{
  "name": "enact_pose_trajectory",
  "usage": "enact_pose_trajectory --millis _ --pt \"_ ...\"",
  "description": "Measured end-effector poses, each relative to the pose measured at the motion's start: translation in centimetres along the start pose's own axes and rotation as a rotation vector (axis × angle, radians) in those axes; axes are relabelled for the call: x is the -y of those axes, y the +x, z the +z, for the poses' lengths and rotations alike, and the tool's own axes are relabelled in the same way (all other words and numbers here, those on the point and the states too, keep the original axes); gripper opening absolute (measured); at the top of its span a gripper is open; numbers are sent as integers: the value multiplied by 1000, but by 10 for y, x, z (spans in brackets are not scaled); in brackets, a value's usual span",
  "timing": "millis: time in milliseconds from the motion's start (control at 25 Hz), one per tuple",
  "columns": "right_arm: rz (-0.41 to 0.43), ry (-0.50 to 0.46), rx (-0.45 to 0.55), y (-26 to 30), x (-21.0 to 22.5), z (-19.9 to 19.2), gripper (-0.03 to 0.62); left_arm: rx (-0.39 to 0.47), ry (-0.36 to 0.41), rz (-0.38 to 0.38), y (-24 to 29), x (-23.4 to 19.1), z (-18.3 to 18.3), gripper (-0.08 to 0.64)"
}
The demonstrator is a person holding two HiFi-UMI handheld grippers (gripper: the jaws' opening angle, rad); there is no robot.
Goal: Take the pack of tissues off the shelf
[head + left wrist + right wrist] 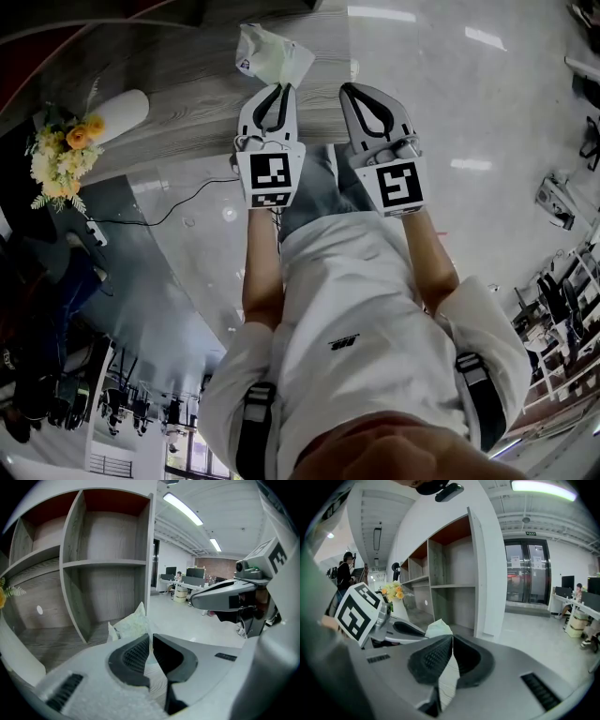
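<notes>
— Where is the pale green, crinkly plastic pack of tissues [272,52]?
— It lies on the lowest board of the grey wood-grain shelf [169,66], at the front edge. The left gripper [279,89] has its jaws pressed onto one corner.
— And the right gripper [351,89]?
— Its jaws are pressed together on nothing. It is just beside the left one, over the glossy floor [469,112].

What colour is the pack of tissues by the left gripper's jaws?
The pack of tissues is pale green and white; the head view shows it best.
</notes>
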State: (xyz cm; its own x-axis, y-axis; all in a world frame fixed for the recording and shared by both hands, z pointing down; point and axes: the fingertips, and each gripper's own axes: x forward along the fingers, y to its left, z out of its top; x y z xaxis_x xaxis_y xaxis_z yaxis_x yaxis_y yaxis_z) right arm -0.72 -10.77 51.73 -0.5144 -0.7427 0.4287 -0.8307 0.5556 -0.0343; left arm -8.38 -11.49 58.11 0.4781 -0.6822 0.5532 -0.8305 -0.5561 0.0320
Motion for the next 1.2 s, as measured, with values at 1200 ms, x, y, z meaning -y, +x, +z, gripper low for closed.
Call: enact_pose_trajectory --millis 1200 --pt "53 -27 -11 -1 5 1 26 -17 -45 20 -13 3 1 100"
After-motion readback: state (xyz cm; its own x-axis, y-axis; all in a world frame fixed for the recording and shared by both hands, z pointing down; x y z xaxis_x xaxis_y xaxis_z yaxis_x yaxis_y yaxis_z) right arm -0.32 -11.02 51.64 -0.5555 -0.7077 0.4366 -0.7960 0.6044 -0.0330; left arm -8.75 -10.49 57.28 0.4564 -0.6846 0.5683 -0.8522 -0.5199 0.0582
